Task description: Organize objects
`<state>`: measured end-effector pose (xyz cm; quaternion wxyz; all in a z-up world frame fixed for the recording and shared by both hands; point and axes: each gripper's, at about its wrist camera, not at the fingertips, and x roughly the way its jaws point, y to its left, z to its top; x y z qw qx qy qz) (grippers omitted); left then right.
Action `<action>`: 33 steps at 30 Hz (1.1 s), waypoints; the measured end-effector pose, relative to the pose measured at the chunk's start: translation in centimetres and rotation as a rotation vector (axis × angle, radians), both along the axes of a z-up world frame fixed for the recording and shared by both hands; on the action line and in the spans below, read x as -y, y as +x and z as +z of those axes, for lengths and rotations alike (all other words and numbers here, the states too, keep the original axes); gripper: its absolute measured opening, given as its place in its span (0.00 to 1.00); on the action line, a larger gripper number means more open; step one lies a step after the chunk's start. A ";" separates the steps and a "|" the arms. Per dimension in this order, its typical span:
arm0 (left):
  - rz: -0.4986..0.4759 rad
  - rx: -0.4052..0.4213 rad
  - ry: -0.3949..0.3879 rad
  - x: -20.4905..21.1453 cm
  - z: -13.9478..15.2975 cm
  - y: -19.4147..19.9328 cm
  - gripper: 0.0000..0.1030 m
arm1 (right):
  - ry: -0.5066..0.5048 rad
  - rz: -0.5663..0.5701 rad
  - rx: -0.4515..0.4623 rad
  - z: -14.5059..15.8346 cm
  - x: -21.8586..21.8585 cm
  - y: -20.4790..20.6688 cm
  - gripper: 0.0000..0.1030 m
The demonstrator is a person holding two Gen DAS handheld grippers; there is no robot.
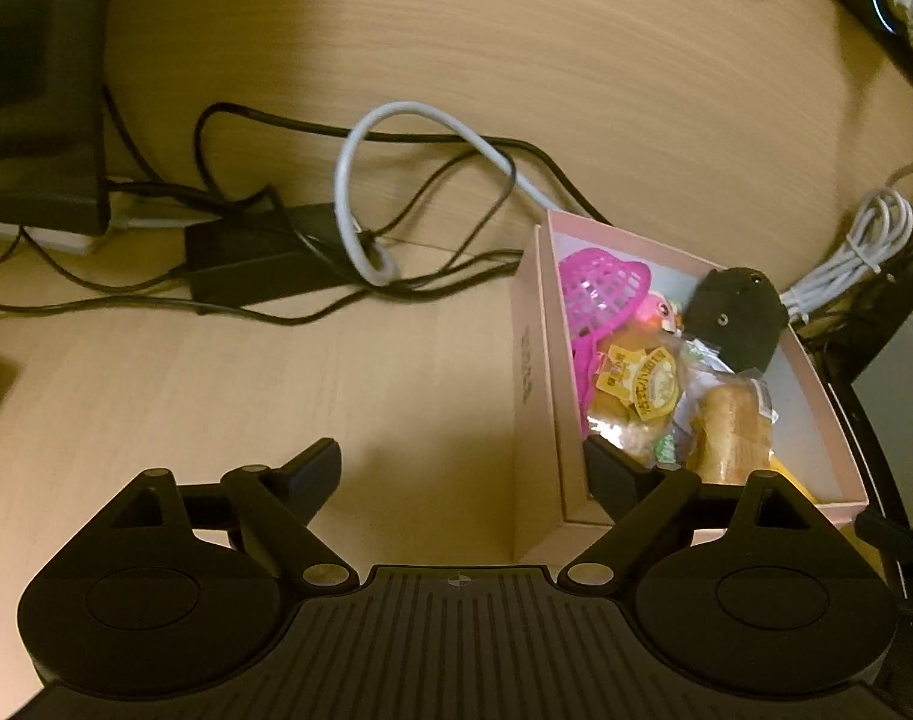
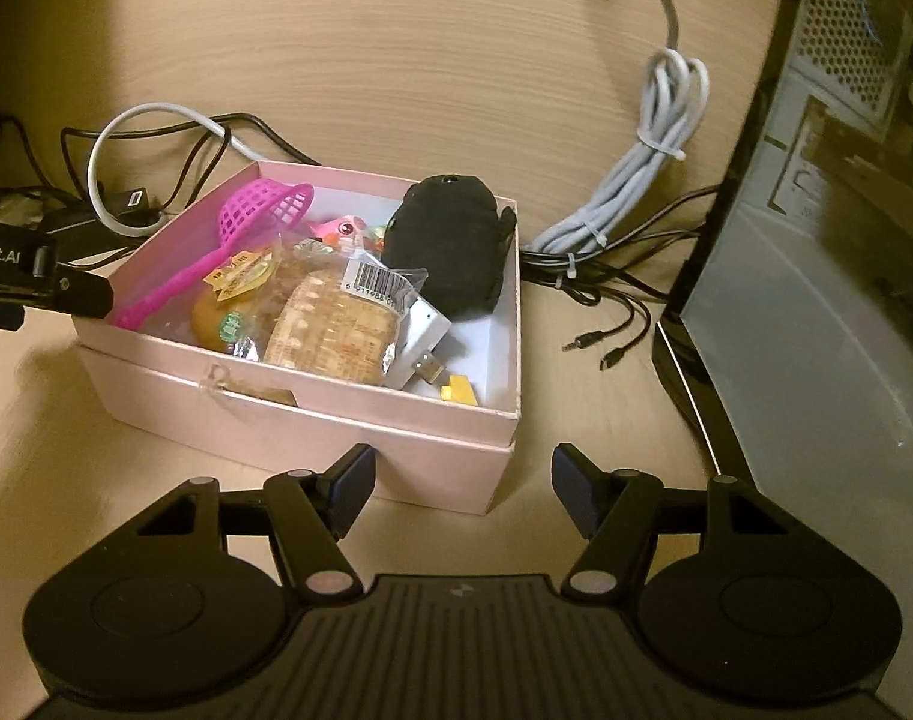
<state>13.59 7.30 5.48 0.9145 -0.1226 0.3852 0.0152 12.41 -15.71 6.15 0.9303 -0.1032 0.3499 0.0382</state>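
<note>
A pink box (image 1: 525, 372) (image 2: 276, 414) sits on its lid on the wooden desk. It holds a pink plastic scoop (image 1: 600, 288) (image 2: 246, 213), a black plush toy (image 1: 732, 318) (image 2: 450, 246), wrapped breads (image 1: 726, 426) (image 2: 336, 324), a white USB adapter (image 2: 423, 330) and a yellow block (image 2: 459, 390). My left gripper (image 1: 462, 474) is open wide and straddles the box's left wall, with one finger outside and one over the contents. It touches nothing. My right gripper (image 2: 465, 483) stands open just short of the box's near right corner. The left gripper's finger (image 2: 84, 297) shows at the box's left rim.
Black cables and a power brick (image 1: 258, 258) lie behind the box, with a grey cable loop (image 1: 360, 180). A tied grey cable bundle (image 2: 636, 180) and loose plugs (image 2: 582, 342) lie to its right. A computer case (image 2: 816, 240) stands at the right, a monitor foot (image 1: 36, 120) at the far left.
</note>
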 end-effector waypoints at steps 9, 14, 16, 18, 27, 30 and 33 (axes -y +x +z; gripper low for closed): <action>-0.037 0.052 -0.016 -0.8 1.0 -1.9 0.84 | -0.031 -0.077 0.004 0.4 -1.5 -0.4 0.67; -0.172 0.144 0.025 -0.1 2.1 -7.0 0.82 | 0.106 -0.108 -0.055 0.6 -0.7 -4.3 0.91; -0.209 0.106 0.032 0.1 1.0 -9.4 0.82 | 0.135 -0.127 -0.092 -0.2 -0.7 -6.6 0.91; -0.238 0.049 0.043 0.6 -0.5 -11.6 0.82 | 0.150 -0.141 -0.123 -0.9 -0.7 -8.8 1.00; -0.179 0.023 0.158 3.6 -3.3 -17.4 0.81 | 0.132 -0.096 -0.130 -2.9 0.1 -13.6 1.00; -0.125 0.053 0.198 4.8 -3.9 -17.3 0.87 | 0.160 -0.042 -0.117 -3.0 1.1 -13.6 1.00; -0.078 0.087 0.231 6.0 -4.5 -16.8 0.90 | 0.160 0.029 -0.091 -3.3 1.7 -13.1 1.00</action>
